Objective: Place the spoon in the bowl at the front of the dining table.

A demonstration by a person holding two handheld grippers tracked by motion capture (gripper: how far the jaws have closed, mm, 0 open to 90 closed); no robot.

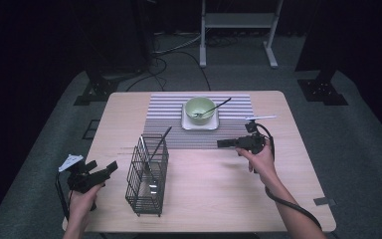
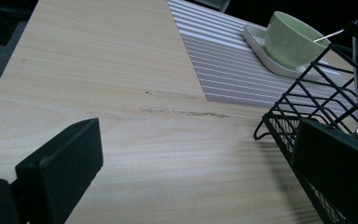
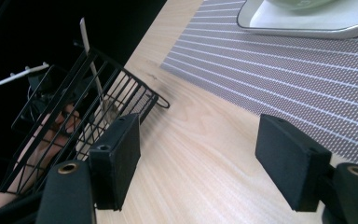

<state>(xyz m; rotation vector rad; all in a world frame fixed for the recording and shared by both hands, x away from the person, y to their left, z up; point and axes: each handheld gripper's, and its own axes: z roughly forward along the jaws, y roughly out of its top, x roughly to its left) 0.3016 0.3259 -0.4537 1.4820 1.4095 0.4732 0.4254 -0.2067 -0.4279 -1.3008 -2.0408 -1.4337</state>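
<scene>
Black wire basket (image 1: 147,175) stands upright on the bench (image 1: 219,199), front-left, just beside the left gripper (image 1: 104,169) and well apart from the right gripper (image 1: 226,143). Long utensil (image 1: 156,147) leans inside it, handle poking out the top. Left gripper: jaws spread, nothing between them, right jaw close to the basket wall in the left gripper view. Right gripper: jaws also spread and empty, hovering over bare wood near the striped placemat (image 1: 179,117). Green bowl (image 1: 200,107) with a spoon (image 1: 218,105) sits on a white square plate (image 1: 199,123) at the far side of the mat. Basket likely light, stiff, open mesh; could tip or slide if pushed, so best pinched on a top rim wire. Utensil is thin, probably slick; take it by the handle. No readable labels or writing anywhere.
</scene>
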